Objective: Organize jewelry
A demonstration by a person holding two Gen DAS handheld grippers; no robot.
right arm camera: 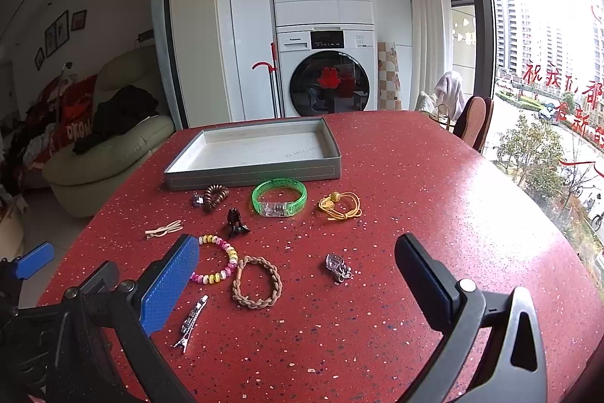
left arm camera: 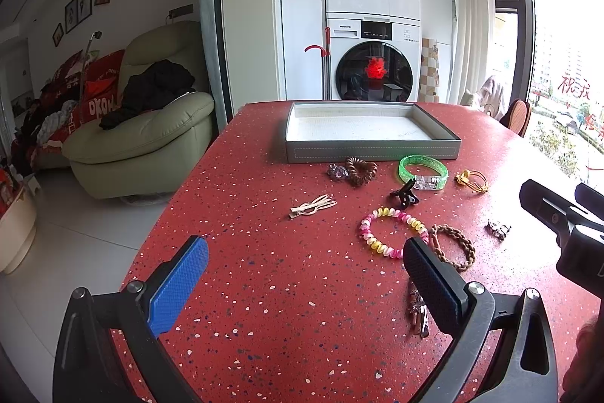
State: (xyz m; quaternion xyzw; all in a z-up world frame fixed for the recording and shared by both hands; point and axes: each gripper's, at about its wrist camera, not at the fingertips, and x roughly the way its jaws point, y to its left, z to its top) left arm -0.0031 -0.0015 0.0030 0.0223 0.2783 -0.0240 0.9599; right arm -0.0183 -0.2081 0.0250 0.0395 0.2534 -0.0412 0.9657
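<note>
"Panasonic" on the lower white front-loading washer [right arm camera: 324, 78] straight ahead of the tool, red Chinese characters, including 祝 and 新, on the window pane [right arm camera: 558, 93] to its right, red cushion lettering [left arm camera: 102, 106] unclear

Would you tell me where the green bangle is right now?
The green bangle lies on the red table, just before the grey tray, between the brown coil tie and yellow cord.

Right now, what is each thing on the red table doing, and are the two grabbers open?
Left gripper: open, holding nothing.
Right gripper: open, holding nothing.
Tray: empty, lid off.
Green bangle: lying flat on the table.
Braided bracelet: flat, touching the bead bracelet.
Bead bracelet: flat, partly hidden.
Silver clip: shut.
Black claw clip: standing up.
</note>
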